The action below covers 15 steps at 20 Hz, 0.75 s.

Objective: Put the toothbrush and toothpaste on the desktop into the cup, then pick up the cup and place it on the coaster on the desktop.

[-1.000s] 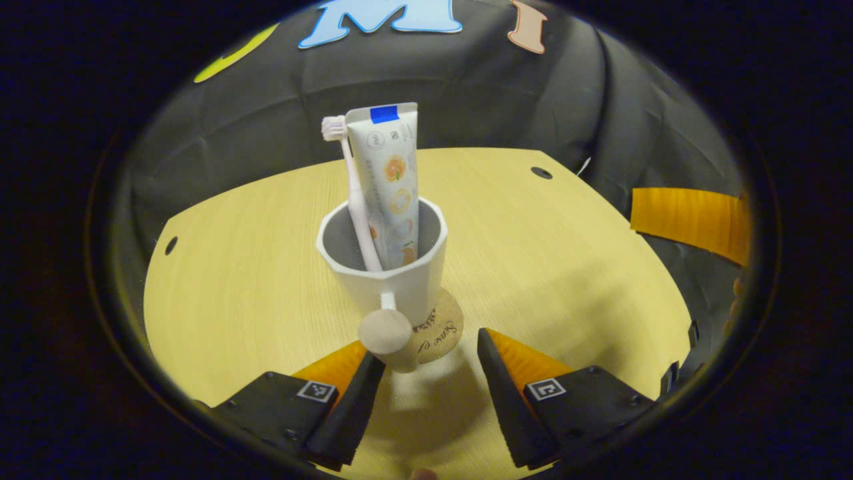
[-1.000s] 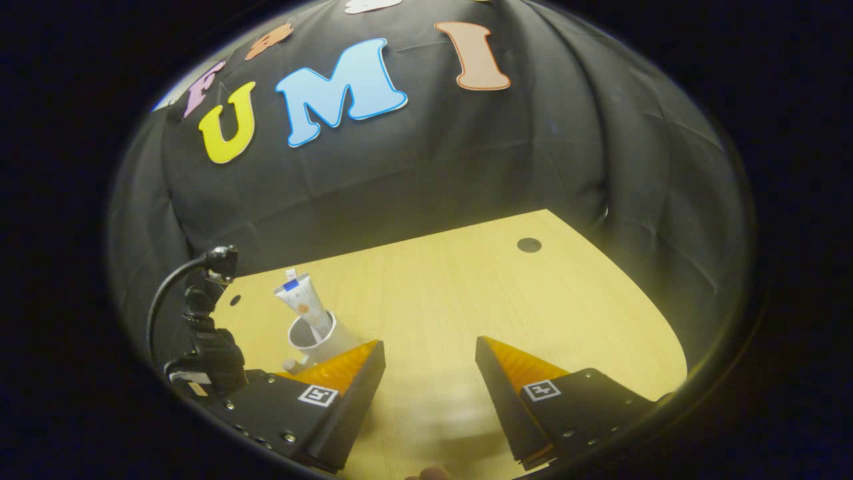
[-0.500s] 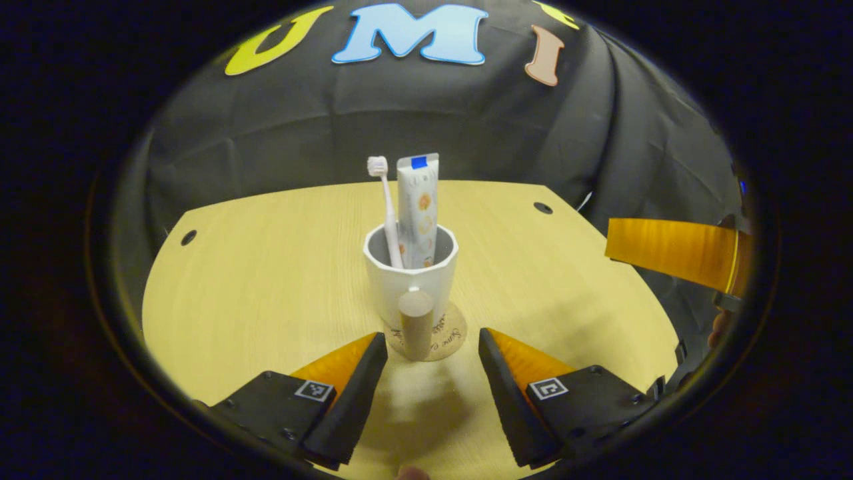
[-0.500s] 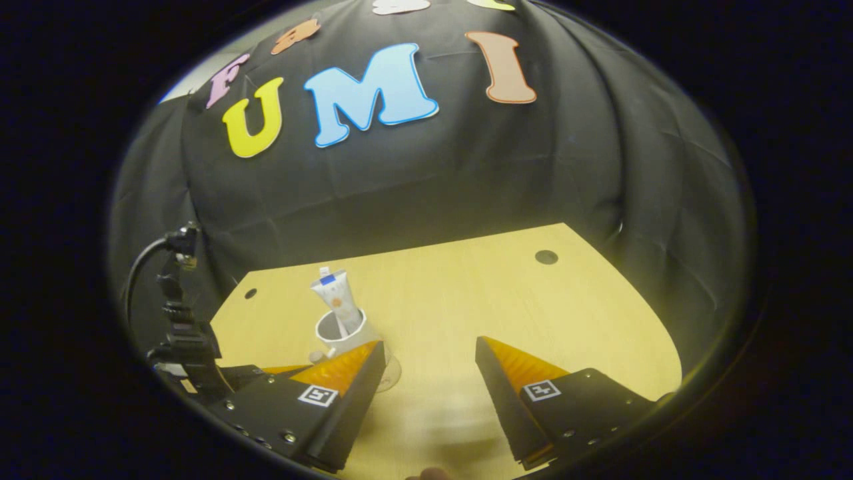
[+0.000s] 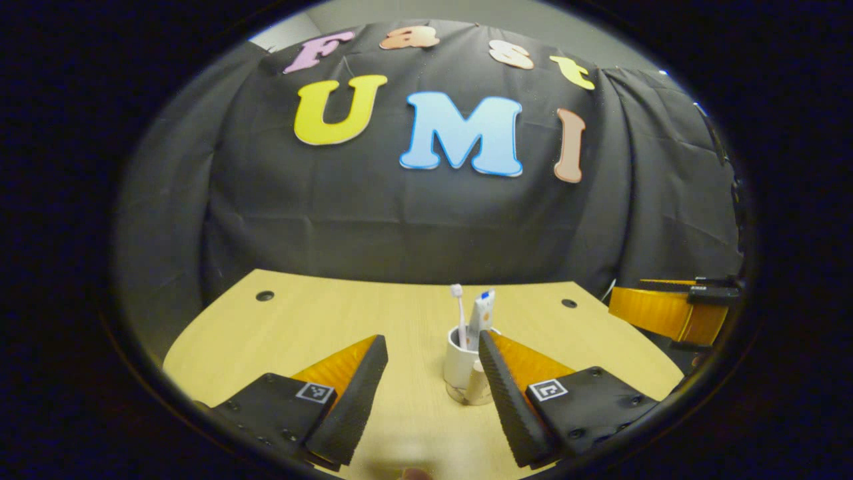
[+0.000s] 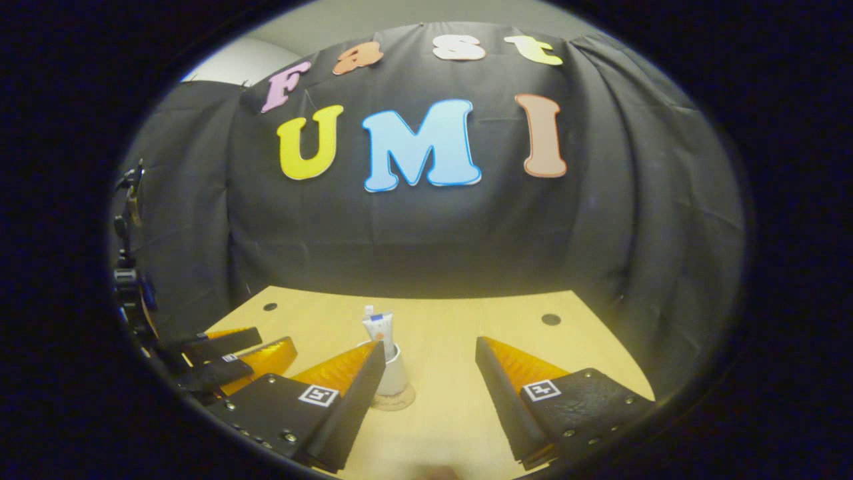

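- The left gripper stands wide open above the near edge of the worktop; its jaws hold nothing and touch nothing.
- In the left gripper view the cup shows in the gap between the fingers, close against the right-hand finger, but farther out on the worktop and apart from it.
- The cup stands upright about the middle of the worktop, with its handle turned toward the camera.
- The toothbrush and the toothpaste stand upright in the cup, side by side, the brush head up.
- The right gripper is likewise spread wide, gripping nothing, over the near edge of the worktop.
- In the right gripper view the cup stands just past the tip of the left-hand finger, which hides part of its side.
- The right gripper view shows the coaster plainly, as a round disc under the cup; in the left gripper view just a sliver of it is seen at the cup's foot.
- The toothpaste rises clear of the rim there; the toothbrush is mostly hidden behind it.
- The left gripper view shows the other gripper at its right edge, beyond the worktop's right edge.
- The right gripper view shows the other gripper at the worktop's near left corner, its fingers apart.
- Round holes mark the worktop's far corners.
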### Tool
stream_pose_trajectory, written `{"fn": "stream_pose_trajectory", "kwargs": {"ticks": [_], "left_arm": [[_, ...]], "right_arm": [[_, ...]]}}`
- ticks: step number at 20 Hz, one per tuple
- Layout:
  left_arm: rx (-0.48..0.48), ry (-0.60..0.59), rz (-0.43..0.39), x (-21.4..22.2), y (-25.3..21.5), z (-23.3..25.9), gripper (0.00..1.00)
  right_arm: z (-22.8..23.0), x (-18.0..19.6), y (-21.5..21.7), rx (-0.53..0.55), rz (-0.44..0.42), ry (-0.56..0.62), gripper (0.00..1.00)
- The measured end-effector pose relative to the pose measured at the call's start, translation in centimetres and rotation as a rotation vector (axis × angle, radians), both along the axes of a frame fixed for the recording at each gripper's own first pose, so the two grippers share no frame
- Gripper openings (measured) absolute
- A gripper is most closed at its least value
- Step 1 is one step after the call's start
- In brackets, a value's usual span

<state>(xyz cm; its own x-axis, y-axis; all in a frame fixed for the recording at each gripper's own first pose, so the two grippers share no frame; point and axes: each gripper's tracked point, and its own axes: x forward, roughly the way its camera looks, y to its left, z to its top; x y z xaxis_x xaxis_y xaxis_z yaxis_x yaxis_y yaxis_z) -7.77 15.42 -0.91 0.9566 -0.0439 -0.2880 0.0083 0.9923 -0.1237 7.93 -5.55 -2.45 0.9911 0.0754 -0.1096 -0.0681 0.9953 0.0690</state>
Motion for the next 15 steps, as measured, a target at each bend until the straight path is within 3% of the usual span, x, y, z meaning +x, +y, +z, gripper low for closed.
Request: {"fn": "stream_pose_trajectory", "kwargs": {"ticks": [3,5,7,12,15], "left_arm": [[0.008,-0.114,0.036,-2.1,2.6,4.3,0.96],[0.028,-0.167,0.06,-3.0,4.0,6.4,0.91],[0.033,-0.221,0.084,-3.9,5.7,8.5,0.95],[0.072,-0.276,0.109,-6.1,9.8,10.8,0.95],[0.046,-0.286,0.144,-7.0,12.4,11.6,0.95]], "right_arm": [[3.1,-1.7,1.0,-0.043,-0.025,-0.11,0.85],[4.6,-2.6,2.0,-0.064,-0.039,-0.165,0.85],[5.8,-3.3,3.7,-0.074,-0.021,-0.214,0.85],[7.0,-3.6,6.5,-0.087,-0.022,-0.267,0.85],[7.6,-3.6,7.6,-0.118,-0.036,-0.278,0.84]]}}
